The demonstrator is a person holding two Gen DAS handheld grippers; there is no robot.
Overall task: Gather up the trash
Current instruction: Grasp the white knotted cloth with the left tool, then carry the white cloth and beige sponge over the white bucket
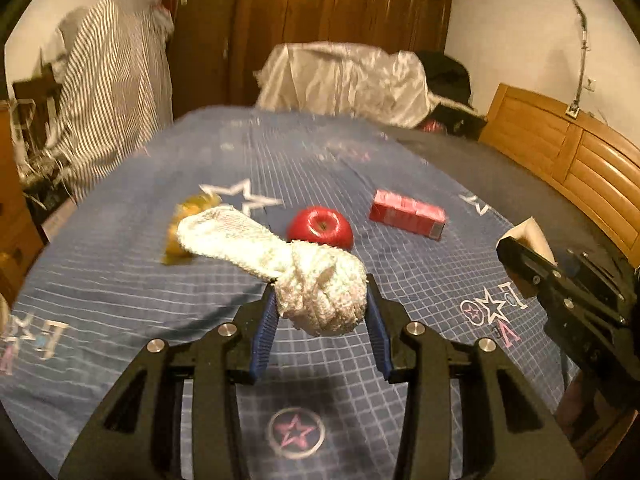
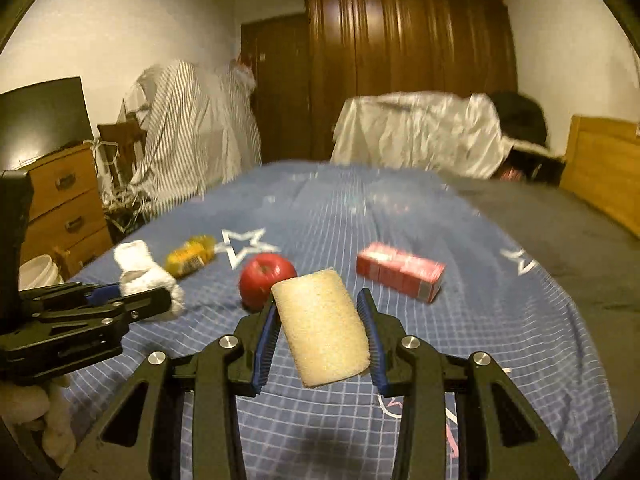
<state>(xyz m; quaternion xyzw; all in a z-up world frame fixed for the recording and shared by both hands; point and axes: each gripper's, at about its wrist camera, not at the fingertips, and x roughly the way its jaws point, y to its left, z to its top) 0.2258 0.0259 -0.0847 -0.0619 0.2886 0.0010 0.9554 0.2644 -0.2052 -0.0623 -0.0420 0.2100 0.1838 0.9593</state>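
Note:
My left gripper [image 1: 322,308] is shut on a knotted white cloth [image 1: 320,292], which hangs lifted above the blue bedspread [image 1: 120,280]; its loose end trails to the left. The same cloth [image 2: 140,276] and left gripper [image 2: 160,300] show at the left of the right wrist view. My right gripper [image 2: 322,336] is shut on a tan sponge [image 2: 322,328], also raised off the bed. On the bedspread lie a red apple [image 1: 320,226] [image 2: 266,280], a red carton [image 1: 408,214] [image 2: 400,270] and a yellow wrapper [image 1: 188,224] [image 2: 190,258]. The right gripper [image 1: 532,272] shows at the right edge of the left wrist view.
A wooden headboard [image 1: 568,148] runs along the right side of the bed. White sheeting [image 1: 344,80] covers something at the far end. A striped cloth [image 2: 188,128] drapes furniture at left, beside wooden drawers [image 2: 64,204] and a white bucket [image 2: 38,272]. A dark wardrobe [image 2: 400,60] stands behind.

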